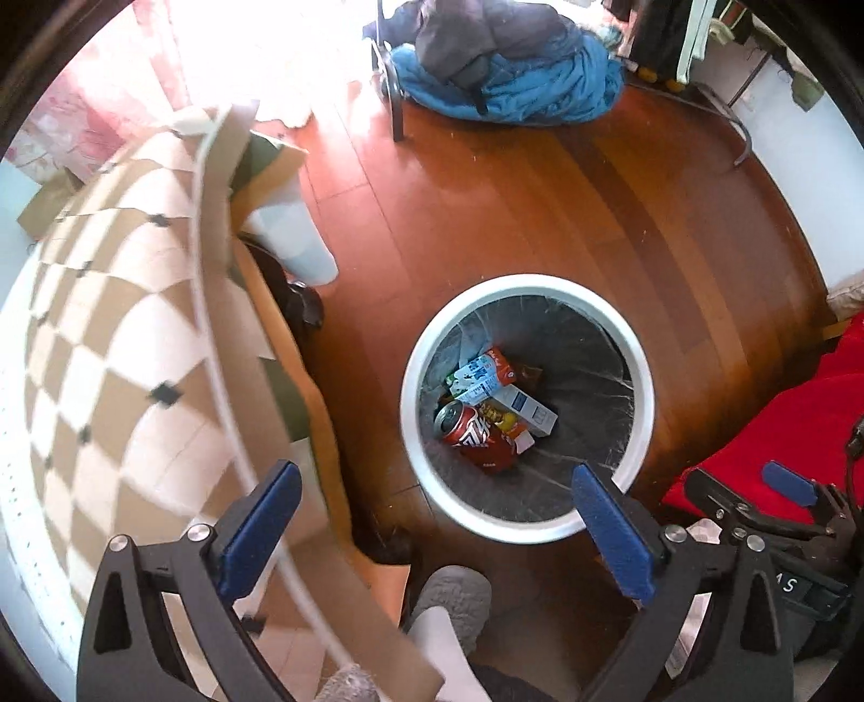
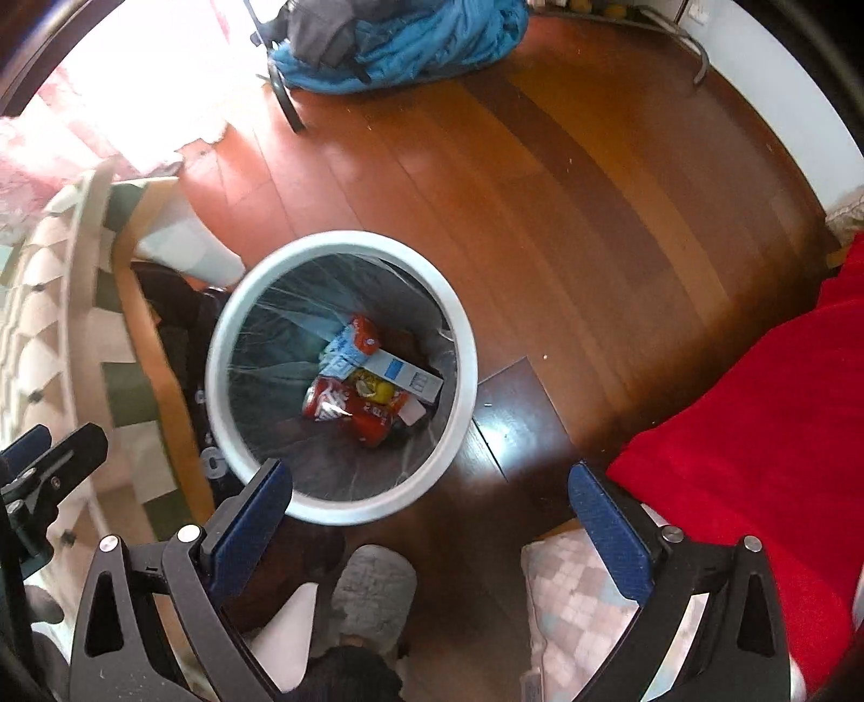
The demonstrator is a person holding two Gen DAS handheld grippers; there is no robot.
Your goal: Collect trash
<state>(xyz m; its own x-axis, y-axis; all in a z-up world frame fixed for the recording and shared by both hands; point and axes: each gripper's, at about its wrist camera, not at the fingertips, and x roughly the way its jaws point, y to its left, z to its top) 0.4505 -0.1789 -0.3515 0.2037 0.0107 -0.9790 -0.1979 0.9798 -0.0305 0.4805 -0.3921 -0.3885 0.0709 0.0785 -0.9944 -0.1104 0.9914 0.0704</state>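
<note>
White-rimmed bin (image 1: pixel 526 532) holding red can (image 1: pixel 475 437), checkered table (image 1: pixel 108 324) beside, both hand-held grippers (image 1: pixel 437 532) (image 2: pixel 432 526) spread apart, empty.

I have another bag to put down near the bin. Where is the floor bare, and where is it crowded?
Bare wood floor runs from the white bin to the blue bedding and the wall. It is crowded on the bin's table side, and by the red blanket and the slipper.
</note>
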